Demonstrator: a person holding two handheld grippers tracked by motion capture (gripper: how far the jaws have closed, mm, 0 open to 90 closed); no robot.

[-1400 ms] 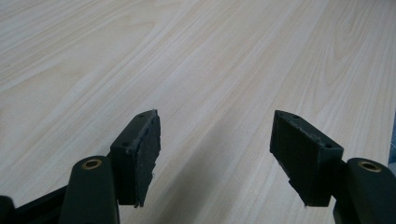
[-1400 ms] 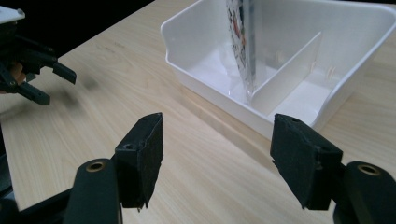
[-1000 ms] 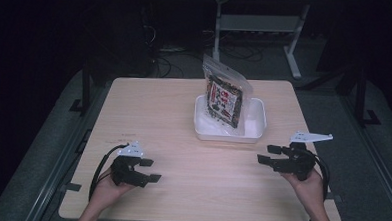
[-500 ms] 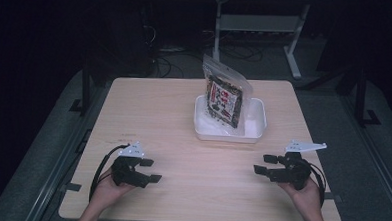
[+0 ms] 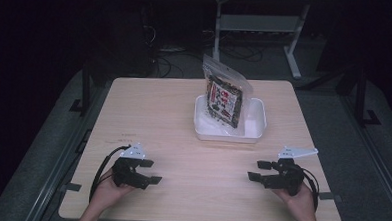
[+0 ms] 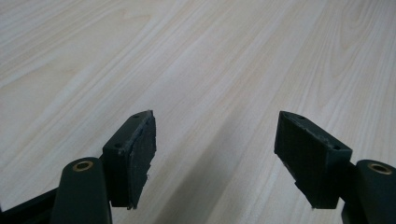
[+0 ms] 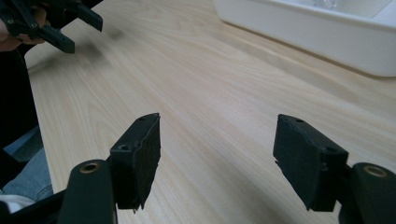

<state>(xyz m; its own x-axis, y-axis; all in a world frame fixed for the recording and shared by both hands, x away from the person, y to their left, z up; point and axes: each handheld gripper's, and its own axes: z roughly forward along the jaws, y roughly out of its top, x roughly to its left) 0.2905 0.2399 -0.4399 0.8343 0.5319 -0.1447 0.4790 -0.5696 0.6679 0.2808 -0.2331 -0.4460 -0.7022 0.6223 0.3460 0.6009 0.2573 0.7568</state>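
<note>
A white plastic tray [image 5: 256, 124] is sitting toward the far edge of the bench [image 5: 174, 109], with a printed snack bag [image 5: 225, 98] standing upright in it. The left hand-held gripper [image 5: 151, 171] and right hand-held gripper [image 5: 258, 170] are resting near the near corners, jaws gaping wide, gripping nothing.

Wooden table [image 5: 173, 119]; white tray [image 5: 256, 124] holding upright snack bag [image 5: 224, 97]; left gripper [image 5: 151, 171] and right gripper [image 5: 257, 170], jaws apart, near front edge.
</note>
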